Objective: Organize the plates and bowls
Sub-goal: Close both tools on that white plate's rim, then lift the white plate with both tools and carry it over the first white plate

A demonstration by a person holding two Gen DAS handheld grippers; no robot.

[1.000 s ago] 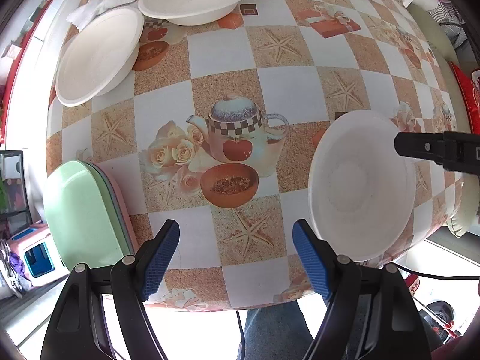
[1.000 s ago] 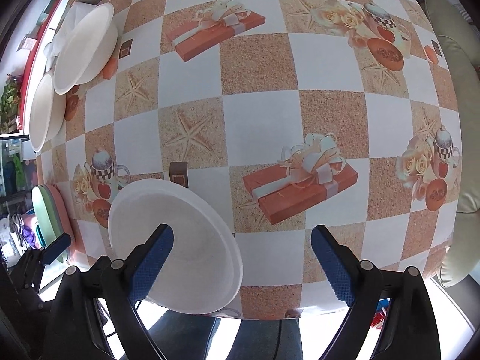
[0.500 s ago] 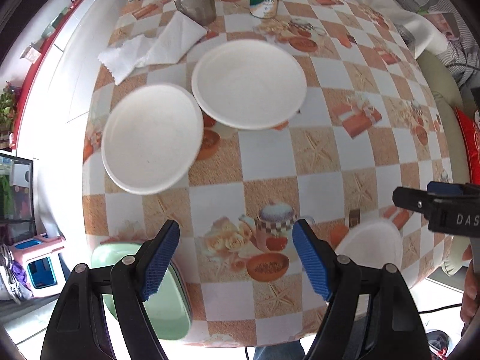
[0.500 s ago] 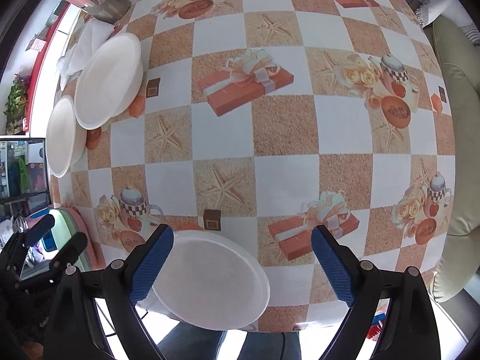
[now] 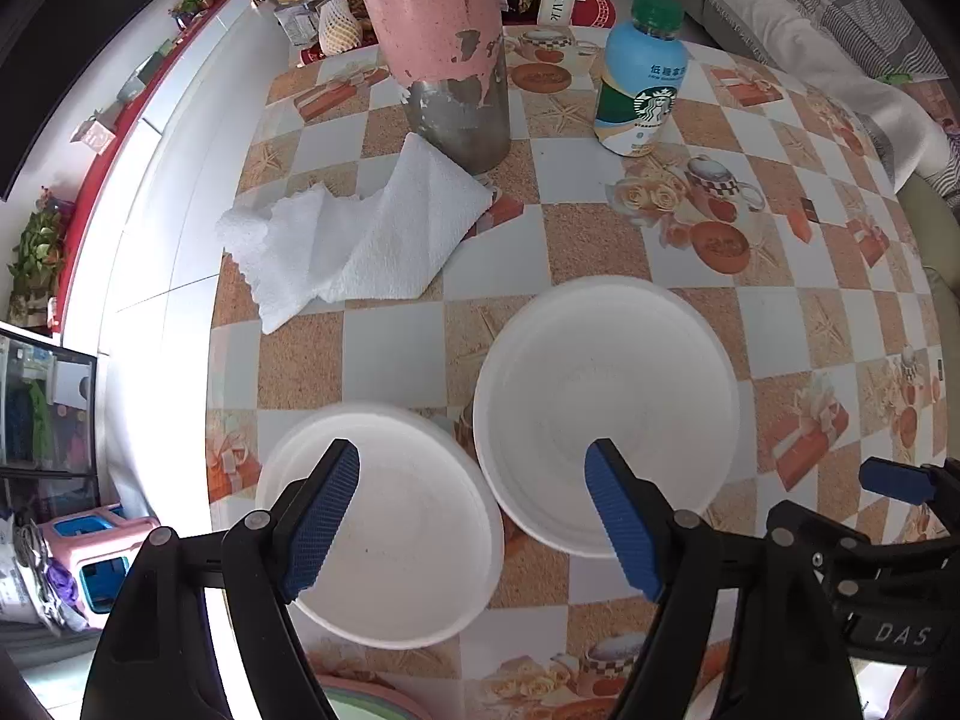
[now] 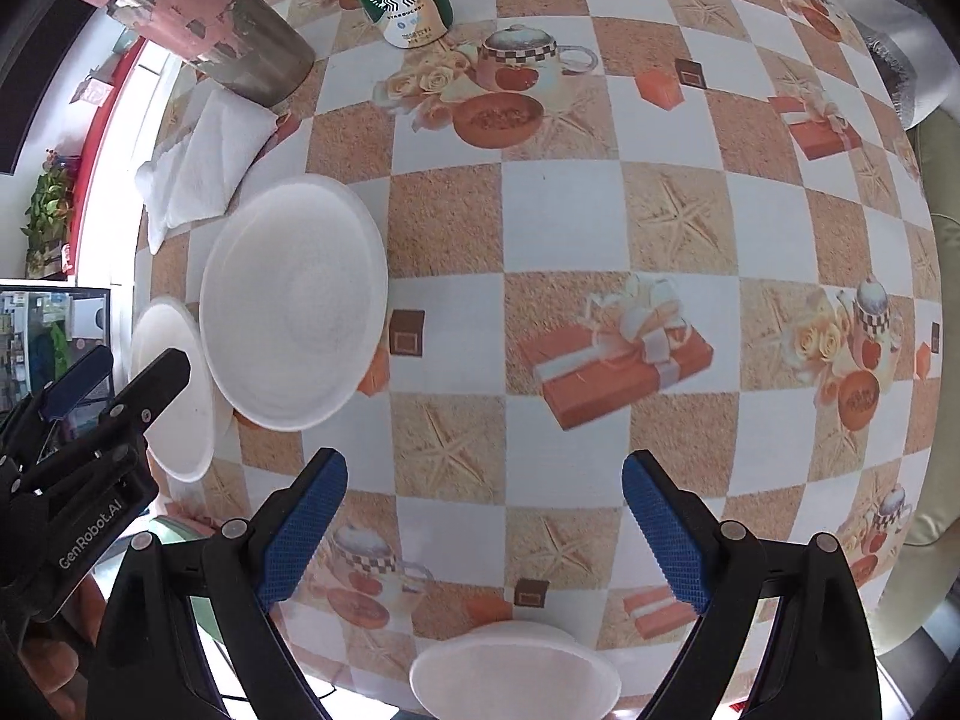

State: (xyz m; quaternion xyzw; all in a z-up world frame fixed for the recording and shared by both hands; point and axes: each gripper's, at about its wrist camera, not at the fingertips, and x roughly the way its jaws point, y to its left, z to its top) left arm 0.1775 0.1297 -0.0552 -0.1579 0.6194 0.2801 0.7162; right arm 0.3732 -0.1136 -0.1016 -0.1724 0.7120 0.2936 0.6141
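Observation:
Two white bowls sit side by side on the checked tablecloth. In the left wrist view the nearer bowl (image 5: 384,522) lies under my left gripper (image 5: 474,516) and the farther bowl (image 5: 606,408) is just right of it, rims touching. My left gripper is open and empty above them. In the right wrist view the same bowls show at the left: the larger-looking one (image 6: 294,300) and the other (image 6: 174,390) partly behind the left gripper's body. A third white bowl (image 6: 516,675) sits at the table's near edge below my right gripper (image 6: 483,531), which is open and empty.
A pink and metal tumbler (image 5: 444,54), a Starbucks bottle (image 5: 639,78) and a white paper towel (image 5: 354,240) stand at the far side. Green and pink plates (image 5: 366,702) peek at the near left edge. A sofa (image 5: 840,18) lies to the right.
Both grippers have moved forward over the table toward the two far bowls. The left gripper now hovers over them; the third bowl has dropped to the near edge of the right view.

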